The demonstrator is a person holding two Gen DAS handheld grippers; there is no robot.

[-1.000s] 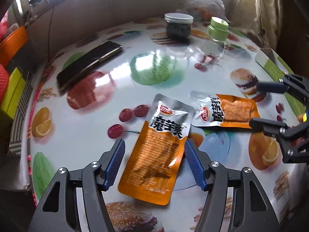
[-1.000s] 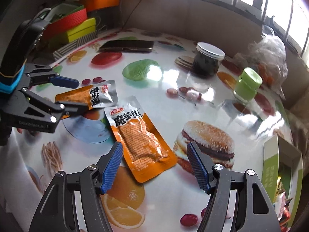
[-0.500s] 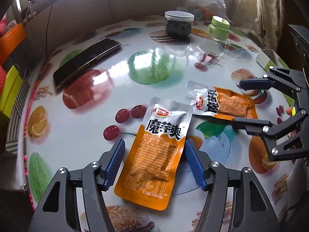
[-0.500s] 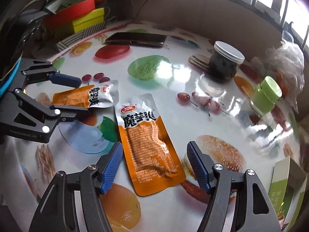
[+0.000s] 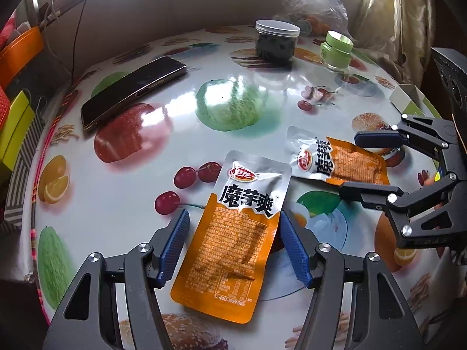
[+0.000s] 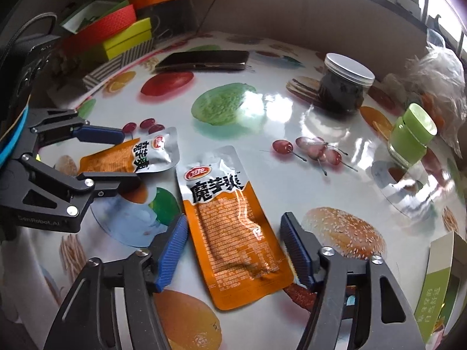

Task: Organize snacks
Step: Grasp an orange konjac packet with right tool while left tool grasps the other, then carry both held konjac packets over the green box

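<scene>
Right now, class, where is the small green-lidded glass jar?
The small green-lidded glass jar stands at the table's far right in the right wrist view, right of the dark-filled white-lidded jar, before the crumpled plastic bag.

My right gripper [image 6: 233,248] hangs low over the bench [image 6: 292,192], its jaws just closing in around the nearer snack packet [image 6: 230,221], which lies flat between the blue pads [image 6: 172,250]; I see the left pad just beside the packet's edge, the right pad a little apart from it. At the left edge of my view the left gripper [image 6: 116,160] straddles the second packet [image 6: 131,157], also flat on the bench. Farther back sit a phone [image 6: 204,60], a dark jar with a white lid [image 6: 344,87] and a small green-lidded jar [image 6: 411,137]. A green and white box [image 6: 437,285] shows at my lower right.
</scene>
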